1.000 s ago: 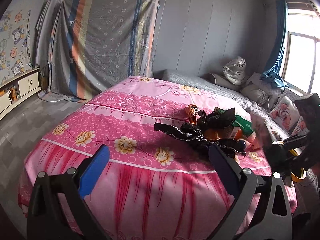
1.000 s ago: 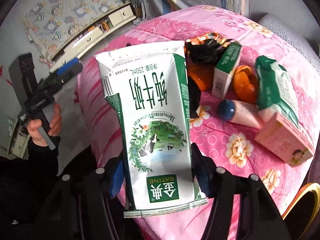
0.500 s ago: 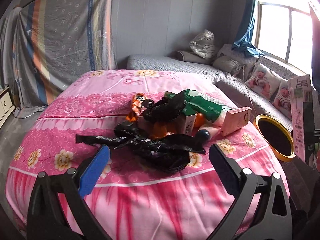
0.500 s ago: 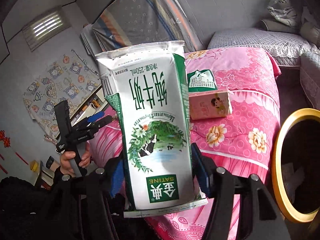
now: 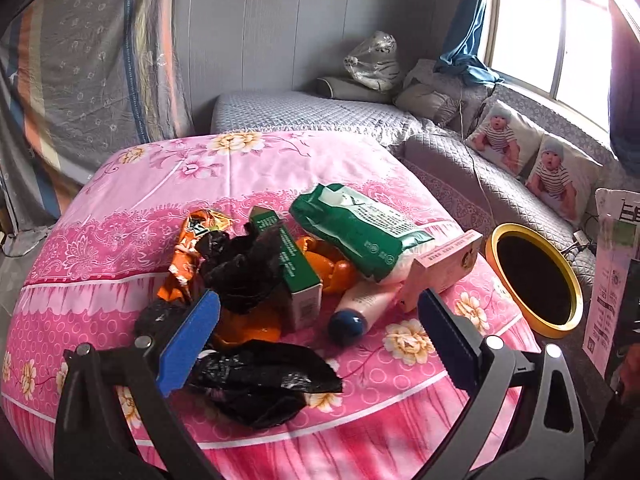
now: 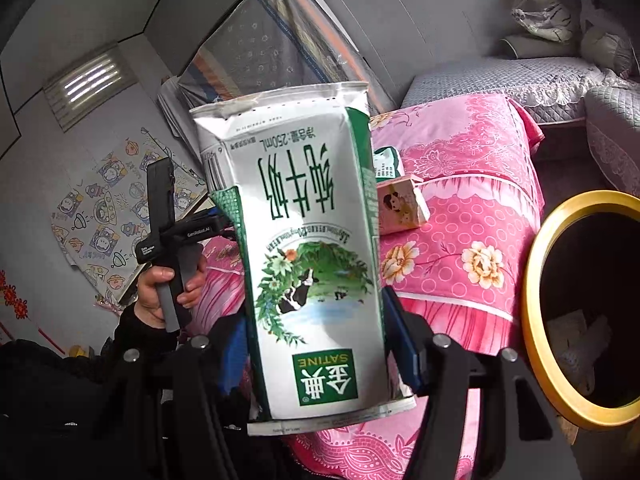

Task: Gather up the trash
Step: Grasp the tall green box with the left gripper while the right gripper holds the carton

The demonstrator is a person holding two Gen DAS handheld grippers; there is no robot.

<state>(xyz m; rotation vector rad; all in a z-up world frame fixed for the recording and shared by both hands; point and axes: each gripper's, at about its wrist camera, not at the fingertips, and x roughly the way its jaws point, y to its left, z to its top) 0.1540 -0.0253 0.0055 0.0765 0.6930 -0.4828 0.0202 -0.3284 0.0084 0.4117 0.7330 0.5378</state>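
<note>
The right gripper (image 6: pixel 316 344) clamps a milk carton (image 6: pixel 308 248) beside the yellow-rimmed bin (image 6: pixel 536 280). Only the left wrist view shows the left gripper (image 5: pixel 316 336) gaping empty over black bags (image 5: pixel 260 380), left of that bin.

Daylight pours through the window (image 5: pixel 560 32), blown out to white glare at upper right. Both fisheye views bend and darken at the corners; focus is sharp.

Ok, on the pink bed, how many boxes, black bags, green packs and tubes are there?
Boxes: 2 (green box, pink box)
Black bags: 2
Green pack: 1
Tube: 1
Total: 6
</note>
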